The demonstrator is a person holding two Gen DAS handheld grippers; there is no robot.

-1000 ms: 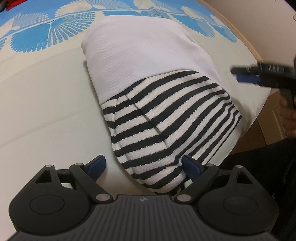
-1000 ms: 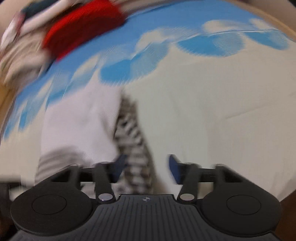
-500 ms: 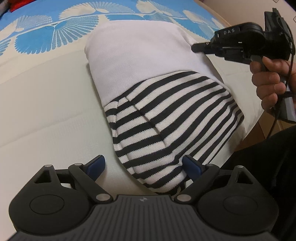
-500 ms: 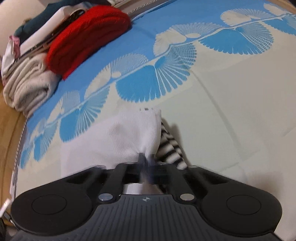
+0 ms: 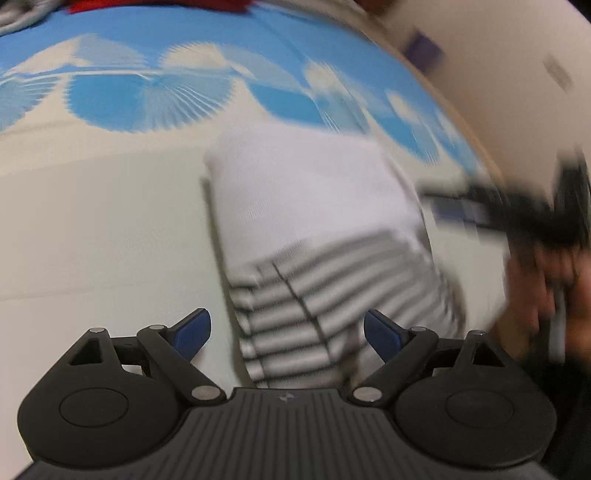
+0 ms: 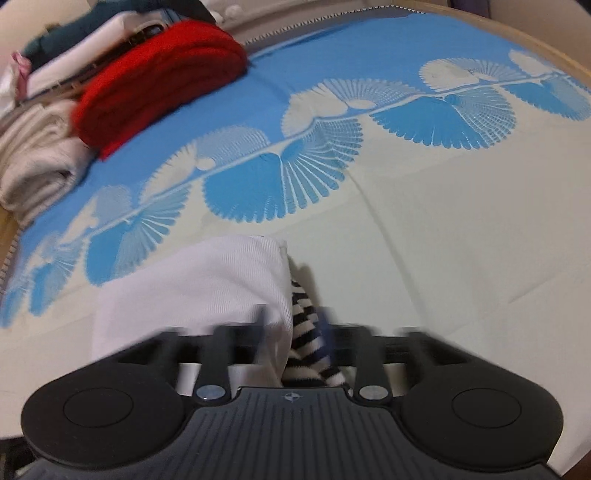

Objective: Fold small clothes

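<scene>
— Ribbed white knit over black-and-white stripes: where did the folded garment [image 5: 314, 236] lie?
— On the bed [image 6: 461, 229], near its front edge, below the blue fan print.
— And the tongs?
— Left tongs [image 5: 284, 332] gaped wide, empty. Right tongs [image 6: 293, 332], pinched shut half a second before, were opening astride the fold.

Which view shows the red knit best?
The right wrist view: the red knit lies folded and nearly whole at upper left, on the pile of clothes. The left wrist view catches only a blurred red sliver at its top edge.
</scene>
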